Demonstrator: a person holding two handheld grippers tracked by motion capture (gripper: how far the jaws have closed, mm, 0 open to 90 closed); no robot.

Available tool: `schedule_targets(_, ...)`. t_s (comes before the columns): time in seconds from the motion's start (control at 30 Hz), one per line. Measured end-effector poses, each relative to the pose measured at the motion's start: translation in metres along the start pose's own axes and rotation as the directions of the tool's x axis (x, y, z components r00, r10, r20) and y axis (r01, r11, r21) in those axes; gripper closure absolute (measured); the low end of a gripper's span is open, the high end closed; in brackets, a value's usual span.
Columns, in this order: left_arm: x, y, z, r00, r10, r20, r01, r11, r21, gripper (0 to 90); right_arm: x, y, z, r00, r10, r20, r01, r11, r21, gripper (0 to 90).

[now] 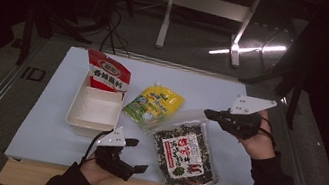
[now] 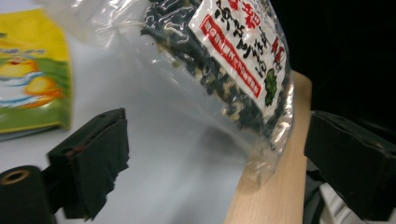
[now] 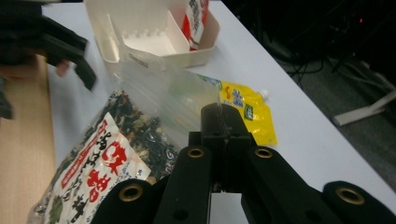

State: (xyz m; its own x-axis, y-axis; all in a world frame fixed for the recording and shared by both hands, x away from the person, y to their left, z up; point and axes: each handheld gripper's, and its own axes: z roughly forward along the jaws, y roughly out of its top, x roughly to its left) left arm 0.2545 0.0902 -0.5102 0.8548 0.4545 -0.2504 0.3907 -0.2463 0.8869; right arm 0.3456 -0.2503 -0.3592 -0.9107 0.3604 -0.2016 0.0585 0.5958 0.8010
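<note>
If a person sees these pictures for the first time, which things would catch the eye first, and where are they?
Most striking is the clear bag of dark dried seaweed mix at the table's near edge, its top corner pinched and lifted by the shut right gripper. The left gripper is open just beside the bag's near left side. Behind them lie a yellow spouted pouch and a white divided tray holding a red packet.

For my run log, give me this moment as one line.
right gripper: shut on clear top edge of seaweed bag, lifting it | left gripper: open, empty, beside bag | yellow pouch, white bin: untouched
</note>
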Motion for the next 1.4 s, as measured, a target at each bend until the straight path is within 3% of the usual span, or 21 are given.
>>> schedule_targets(0.17, 0.004, 0.003, 0.015, 0.9999, -0.01, 0.011, 0.01, 0.9997, 0.022, 14.4, 0.008, 0.008, -0.006, 0.9995, -0.03, -0.008, 0.03, 0.999, -0.016, 90.0)
schedule_targets(0.33, 0.007, 0.004, 0.026, 0.9992, -0.024, 0.032, 0.024, 0.9996, 0.014, 15.3, 0.013, 0.012, -0.009, 0.999, -0.044, -0.012, 0.044, 0.999, -0.031, 90.0)
schedule_targets(0.37, 0.009, 0.004, 0.031, 0.9968, -0.05, 0.062, 0.051, 0.9987, -0.008, 15.3, 0.014, 0.013, -0.01, 0.9988, -0.046, -0.017, 0.045, 0.998, -0.036, 90.0)
schedule_targets(0.4, 0.009, 0.005, 0.034, 0.9972, -0.044, 0.06, 0.044, 0.999, -0.008, 16.3, 0.015, 0.014, -0.012, 0.9986, -0.052, -0.015, 0.051, 0.998, -0.043, 90.0)
schedule_targets(0.43, 0.009, 0.005, 0.036, 0.9954, -0.042, 0.086, 0.043, 0.9989, -0.016, 18.2, 0.016, 0.015, -0.013, 0.9984, -0.052, -0.022, 0.051, 0.998, -0.046, 90.0)
schedule_targets(0.57, 0.007, 0.007, 0.04, 0.9918, -0.021, 0.126, 0.028, 0.9982, -0.053, 29.6, 0.018, 0.017, -0.015, 0.998, -0.06, -0.018, 0.059, 0.997, -0.057, 90.0)
schedule_targets(0.63, 0.006, 0.01, 0.04, 0.9889, -0.008, 0.148, 0.02, 0.9969, -0.076, 35.9, 0.019, 0.018, -0.015, 0.9978, -0.062, -0.025, 0.06, 0.997, -0.056, 90.0)
schedule_targets(0.77, 0.005, 0.015, 0.037, 0.9869, 0.001, 0.161, 0.018, 0.9927, -0.119, 57.8, 0.021, 0.019, -0.014, 0.9975, -0.066, -0.026, 0.065, 0.997, -0.044, 90.0)
schedule_targets(1.03, -0.008, 0.026, 0.033, 0.9743, -0.004, 0.225, 0.024, 0.9963, -0.083, 73.9, 0.021, 0.02, -0.02, 0.9978, -0.064, -0.015, 0.063, 0.997, -0.038, 90.0)
schedule_targets(1.3, -0.02, 0.039, 0.022, 0.9735, -0.015, 0.228, 0.034, 0.9962, -0.08, 75.4, 0.023, 0.023, -0.033, 0.9975, -0.067, -0.023, 0.065, 0.994, -0.087, 90.0)
schedule_targets(1.4, -0.022, 0.048, 0.013, 0.9799, 0.005, 0.199, 0.013, 0.9957, -0.092, 75.8, 0.023, 0.025, -0.04, 0.9978, -0.063, -0.022, 0.06, 0.991, -0.122, 89.8)
